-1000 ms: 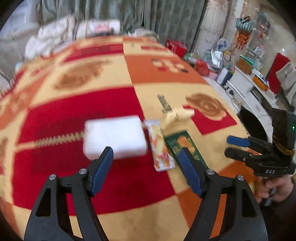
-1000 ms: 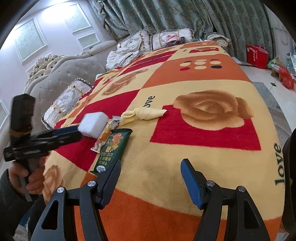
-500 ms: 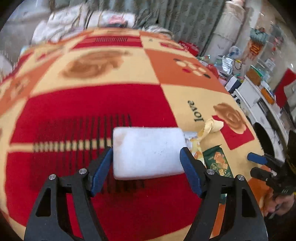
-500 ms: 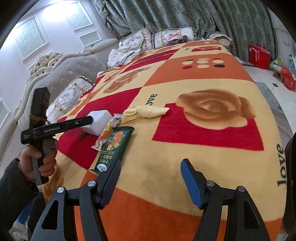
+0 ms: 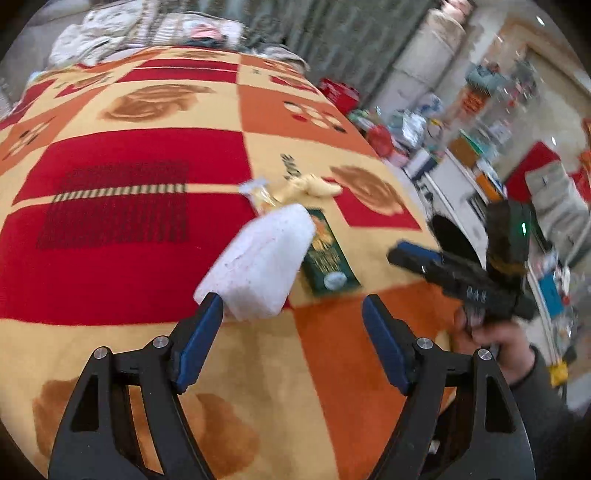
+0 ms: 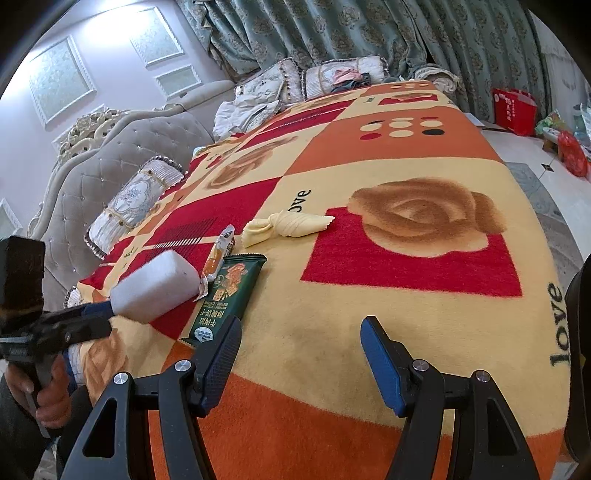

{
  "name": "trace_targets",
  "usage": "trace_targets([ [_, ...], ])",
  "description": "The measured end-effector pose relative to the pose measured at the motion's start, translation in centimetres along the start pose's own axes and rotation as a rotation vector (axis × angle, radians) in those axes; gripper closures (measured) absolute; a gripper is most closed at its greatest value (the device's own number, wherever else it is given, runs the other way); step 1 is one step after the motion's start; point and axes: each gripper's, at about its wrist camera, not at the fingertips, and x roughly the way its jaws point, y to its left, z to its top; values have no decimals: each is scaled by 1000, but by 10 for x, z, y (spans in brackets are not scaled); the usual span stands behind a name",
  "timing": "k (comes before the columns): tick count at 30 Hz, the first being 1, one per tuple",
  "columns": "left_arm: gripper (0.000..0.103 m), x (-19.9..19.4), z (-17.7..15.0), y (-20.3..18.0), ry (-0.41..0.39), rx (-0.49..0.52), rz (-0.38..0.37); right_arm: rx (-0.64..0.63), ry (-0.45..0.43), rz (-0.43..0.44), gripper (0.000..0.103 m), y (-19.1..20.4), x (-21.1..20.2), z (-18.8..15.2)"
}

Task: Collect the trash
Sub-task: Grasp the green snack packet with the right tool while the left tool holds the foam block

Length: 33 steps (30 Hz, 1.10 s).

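Note:
A white foam block (image 5: 264,260) lies tilted against the left finger of my left gripper (image 5: 291,314), whose jaws stand wide apart; it also shows in the right wrist view (image 6: 157,286). A green snack wrapper (image 6: 225,295), an orange wrapper (image 6: 218,258) and a crumpled yellow paper (image 6: 286,225) lie on the patterned blanket (image 6: 406,155). The green wrapper (image 5: 327,258) and yellow paper (image 5: 310,186) show in the left wrist view too. My right gripper (image 6: 301,343) is open and empty above the blanket, just right of the green wrapper.
The blanket covers a bed with a tufted grey headboard (image 6: 85,166) and pillows (image 6: 129,203). Green curtains (image 6: 369,33) hang behind. Beyond the bed's right edge lie a red bag (image 6: 513,110) and cluttered shelves (image 5: 480,147).
The left gripper moved in around the foam block, then swung right and back; the block is now tilted up against its left finger instead of lying flat. The right gripper barely moved.

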Motion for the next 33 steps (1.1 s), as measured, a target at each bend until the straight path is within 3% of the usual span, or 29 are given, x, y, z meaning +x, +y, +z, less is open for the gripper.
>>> trace_targets([
  [5,26,8,-1,-9,-51,117,177,-4,3,1,38,0,0,0],
  [9,26,27,2,-17,-80,279,355,-9,7,0,38,1,0,-1],
  [11,26,36,4,-11,-69,303,382,-10,9,0,38,1,0,-1],
  [16,26,28,2,4,-65,233,281,-11,12,-5,38,2,1,-2],
  [24,26,30,19,23,-106,232,358,-14,18,-4,38,5,3,-2],
  [30,27,45,30,23,-67,277,252,-8,16,-1,38,5,2,-2],
  [31,34,45,28,22,-69,274,241,-11,14,-5,38,6,2,-1],
  [32,56,44,26,21,-75,263,228,-16,9,-11,38,8,2,-1],
  [33,57,43,24,21,-73,246,224,-19,3,-8,38,9,1,-1],
])
